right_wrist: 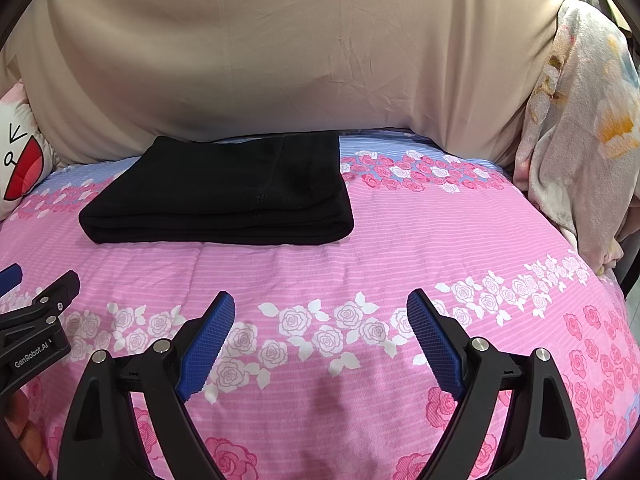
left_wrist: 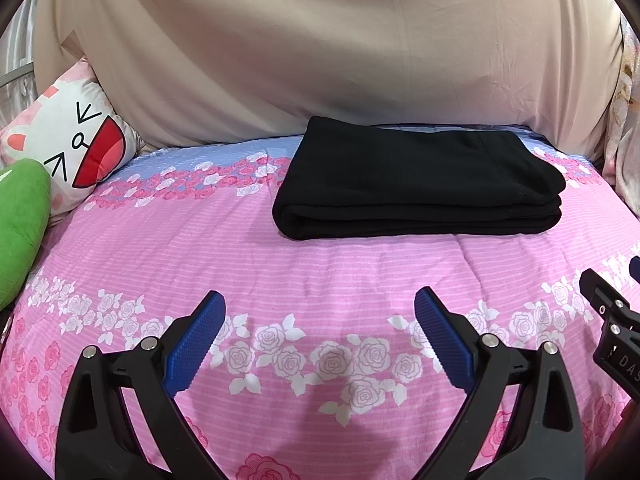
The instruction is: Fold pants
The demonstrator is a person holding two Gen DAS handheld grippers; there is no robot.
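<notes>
The black pants [left_wrist: 416, 184] lie folded into a thick, neat rectangle on the pink rose-print bedspread [left_wrist: 320, 280], near the far side of the bed. They also show in the right wrist view [right_wrist: 224, 192]. My left gripper [left_wrist: 320, 308] is open and empty, hovering above the bedspread, well short of the pants. My right gripper [right_wrist: 320, 308] is open and empty too, level with the left one and to its right. Each gripper shows at the edge of the other's view: the right one [left_wrist: 612, 320] and the left one [right_wrist: 36, 320].
A beige sheet [left_wrist: 320, 60] hangs behind the bed. A cat-face cushion [left_wrist: 76, 140] and a green plush [left_wrist: 20, 224] lie at the far left. A pale floral blanket [right_wrist: 580, 140] is heaped at the right edge.
</notes>
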